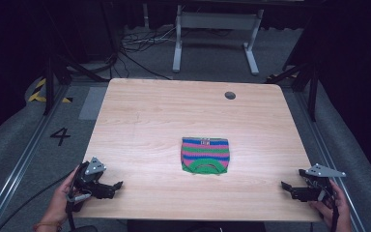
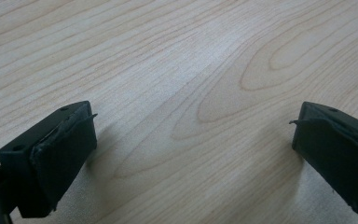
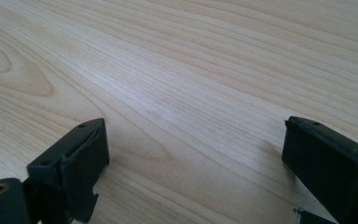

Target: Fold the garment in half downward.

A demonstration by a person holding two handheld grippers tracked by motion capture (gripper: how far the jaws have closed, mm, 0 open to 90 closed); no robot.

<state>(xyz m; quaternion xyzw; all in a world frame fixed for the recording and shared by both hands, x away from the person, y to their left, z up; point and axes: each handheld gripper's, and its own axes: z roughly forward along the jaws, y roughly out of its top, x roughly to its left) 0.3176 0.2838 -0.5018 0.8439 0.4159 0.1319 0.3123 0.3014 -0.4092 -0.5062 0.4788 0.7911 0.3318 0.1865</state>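
A small folded knit garment (image 1: 205,155), striped blue, pink and green with a green collar, lies flat near the middle of the wooden table (image 1: 149,111). My left gripper (image 1: 117,187) rests low over the table's front left corner, jaws spread wide with bare wood between them (image 2: 193,140). At the front right corner my right gripper (image 1: 286,188) is likewise open above bare wood (image 3: 193,149). Each is held by a hand and stands well apart from the garment.
A round dark cable hole (image 1: 230,95) sits at the table's back right. Beyond the far edge stands a grey desk frame (image 1: 217,38) with cables on the floor. A floor mark "4" (image 1: 60,136) lies left of the table.
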